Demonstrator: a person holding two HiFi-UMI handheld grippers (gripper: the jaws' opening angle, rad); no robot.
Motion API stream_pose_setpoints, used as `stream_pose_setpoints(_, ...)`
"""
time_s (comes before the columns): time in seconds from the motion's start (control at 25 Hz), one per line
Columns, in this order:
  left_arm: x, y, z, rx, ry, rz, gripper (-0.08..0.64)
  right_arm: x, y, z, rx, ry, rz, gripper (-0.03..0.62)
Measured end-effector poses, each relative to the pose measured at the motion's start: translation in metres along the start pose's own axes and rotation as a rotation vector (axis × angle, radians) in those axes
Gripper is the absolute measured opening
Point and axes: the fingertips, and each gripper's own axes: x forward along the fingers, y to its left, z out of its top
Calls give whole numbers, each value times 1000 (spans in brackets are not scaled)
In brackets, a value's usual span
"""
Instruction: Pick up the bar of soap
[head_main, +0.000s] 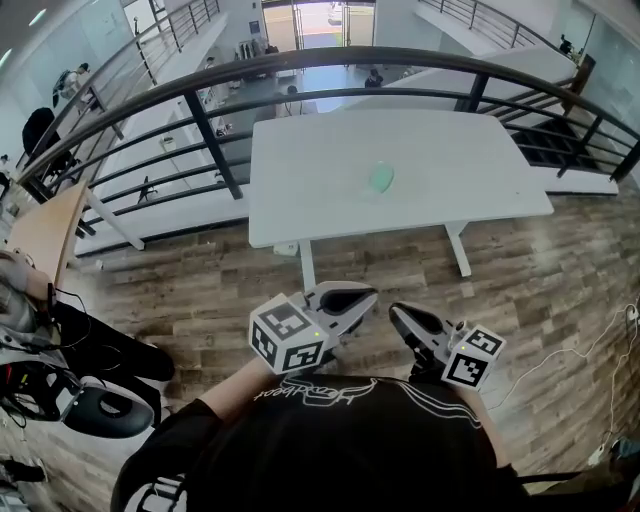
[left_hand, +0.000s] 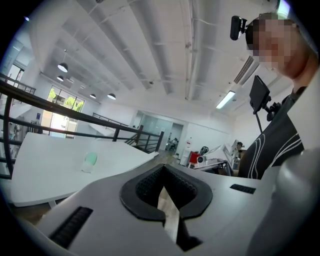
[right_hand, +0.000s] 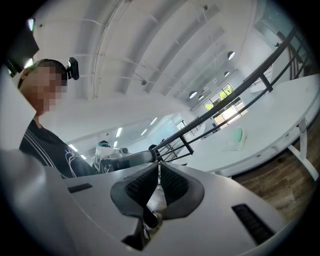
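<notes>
A pale green bar of soap lies near the middle of a white table. Both grippers hang over the wooden floor on the near side of the table, close to the person's body and well short of the soap. My left gripper points toward the table with its jaws shut and nothing between them. My right gripper sits beside it, jaws also together and empty. In the left gripper view the soap shows far left beyond the closed jaws. In the right gripper view the soap lies right of the jaws.
A black metal railing curves behind and left of the table, with a lower floor beyond it. White table legs stand on the wood floor. Black gear and a chair sit at the left. A cable trails at the right.
</notes>
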Motion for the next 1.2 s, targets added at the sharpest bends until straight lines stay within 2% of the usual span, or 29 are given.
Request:
stream_pose_setpoints(0.48,26,-3,6,33,4,-6,8,-20,-20,12,-10,-16,-15,18)
stream_pose_setpoints(0.68,35,35,10,26,13,9,8,7,-46,22,3,-7,-1,18)
stream_pose_setpoints(0.8,55,59,42,13,19,22,8,20,-67,60,17,-3,10,18)
stream_pose_setpoints(0.88,62,71,49,-3,29,35,8,27,-76,70,36,0,22,18)
stream_pose_setpoints(1.04,67,95,14,-16,49,63,8,40,-105,41,62,-1,42,18)
stream_pose_setpoints(1.2,95,124,3,-39,67,87,8,48,-146,43,85,13,59,18)
